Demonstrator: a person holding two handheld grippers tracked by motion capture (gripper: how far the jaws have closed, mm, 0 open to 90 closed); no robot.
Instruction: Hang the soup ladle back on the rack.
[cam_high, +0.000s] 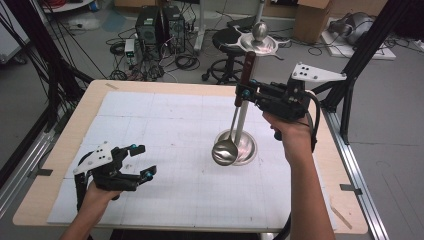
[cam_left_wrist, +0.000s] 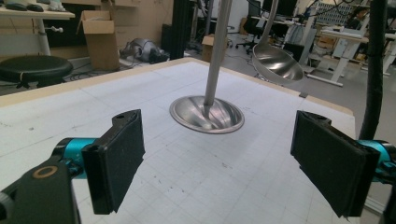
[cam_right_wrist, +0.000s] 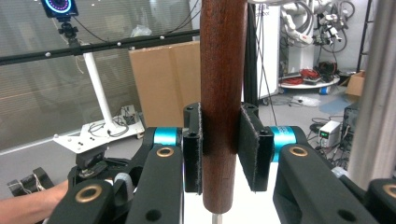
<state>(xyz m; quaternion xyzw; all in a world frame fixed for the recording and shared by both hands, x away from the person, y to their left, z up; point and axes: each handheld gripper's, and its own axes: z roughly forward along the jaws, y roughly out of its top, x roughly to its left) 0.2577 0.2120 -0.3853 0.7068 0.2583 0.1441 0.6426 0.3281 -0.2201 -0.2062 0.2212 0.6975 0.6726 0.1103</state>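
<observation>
A steel ladle with a brown wooden handle (cam_high: 247, 75) hangs upright from my right gripper (cam_high: 245, 92), which is shut on that handle (cam_right_wrist: 223, 93). The ladle's bowl (cam_high: 225, 151) hovers just above the table, next to a round steel stand base (cam_high: 248, 150). A thin pole (cam_high: 243, 120) rises from that base. My left gripper (cam_high: 142, 160) rests low at the table's left with its jaws open and nothing between its pads (cam_left_wrist: 116, 158). It faces the base (cam_left_wrist: 207, 115), the pole (cam_left_wrist: 215, 51) and the ladle bowl (cam_left_wrist: 278, 63).
A white gridded mat (cam_high: 165, 130) covers most of the wooden table. Beyond the far edge stand a black stool (cam_high: 227, 40), computer towers (cam_high: 160, 25) with tangled cables, and cardboard boxes (cam_high: 312, 20). Black frame posts (cam_high: 370, 40) flank the table.
</observation>
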